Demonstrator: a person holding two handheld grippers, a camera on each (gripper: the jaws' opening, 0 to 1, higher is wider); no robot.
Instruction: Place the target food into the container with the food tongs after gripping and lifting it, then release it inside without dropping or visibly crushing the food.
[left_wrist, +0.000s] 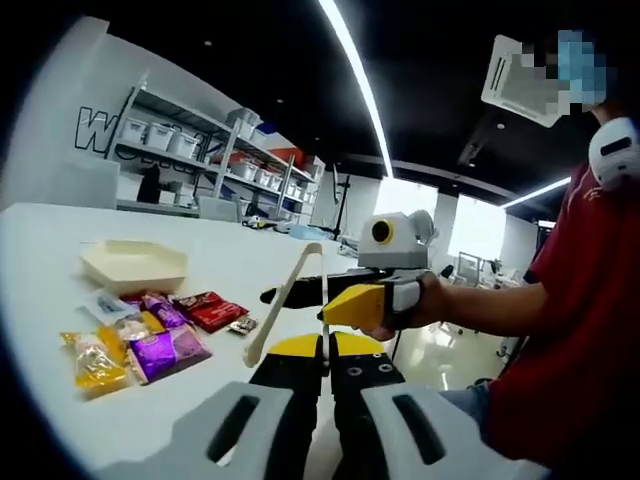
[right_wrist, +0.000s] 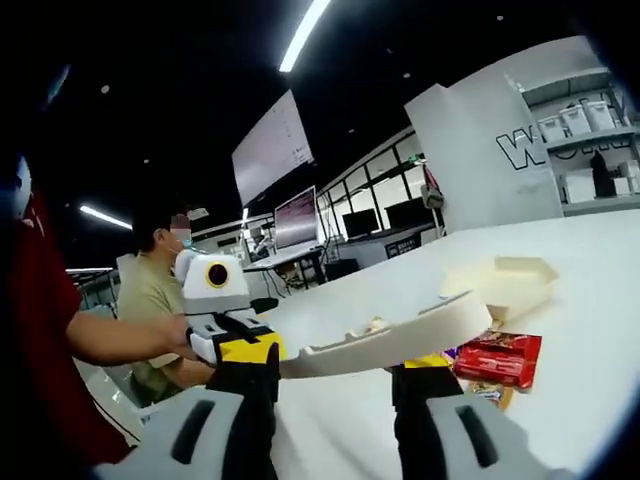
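Right gripper view: right claw grips cream tongs, left claw closed; snack-packet print unreadable

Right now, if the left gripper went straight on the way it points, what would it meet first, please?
Probably the right gripper, which holds the food tongs directly ahead of the left gripper; depth is unclear.

The food tongs hide most snack packets; shelf bins look blurred.
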